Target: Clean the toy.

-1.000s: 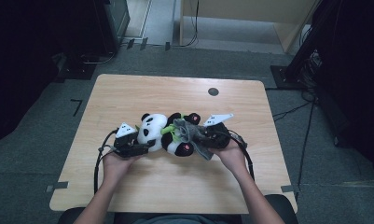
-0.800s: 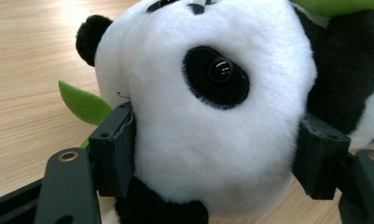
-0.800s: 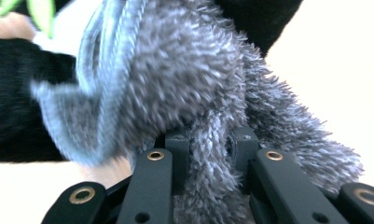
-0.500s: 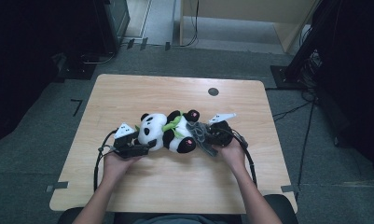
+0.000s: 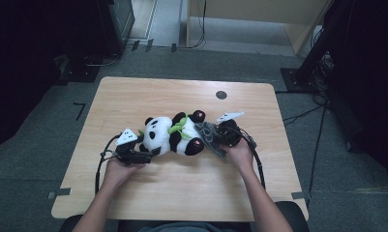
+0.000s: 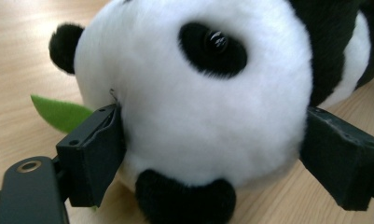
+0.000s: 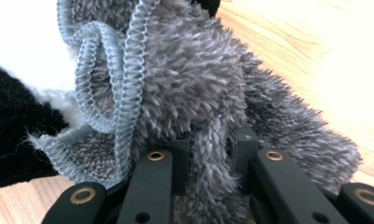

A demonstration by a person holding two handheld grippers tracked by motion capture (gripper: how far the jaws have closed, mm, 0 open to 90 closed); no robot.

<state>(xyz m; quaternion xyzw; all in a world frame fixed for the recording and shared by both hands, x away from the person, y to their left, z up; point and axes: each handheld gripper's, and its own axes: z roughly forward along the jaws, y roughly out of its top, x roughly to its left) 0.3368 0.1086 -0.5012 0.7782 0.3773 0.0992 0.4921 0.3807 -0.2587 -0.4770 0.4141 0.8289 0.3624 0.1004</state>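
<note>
A black-and-white plush panda (image 5: 174, 137) with a green leaf (image 5: 178, 124) lies on its side on the wooden table (image 5: 133, 96). My left gripper (image 5: 148, 150) is at its head. In the left gripper view the head (image 6: 198, 107) sits between the two black jaws of that gripper (image 6: 212, 149). They have just been opening and now rest loosely at the fur. My right gripper (image 5: 215, 140) is at the panda's feet, shut on a grey fuzzy cloth (image 5: 206, 130). The right gripper view shows the pinched cloth (image 7: 198, 93) in its jaws (image 7: 208, 163).
A small black round mark (image 5: 221, 94) lies near the table's far edge. Dark equipment (image 5: 114, 24) and cables stand on the floor beyond the table, and a wooden cabinet (image 5: 259, 19) stands at the back.
My right gripper has shifted slightly right and away with the grey cloth in it. The left hand has stayed at the panda's head.
</note>
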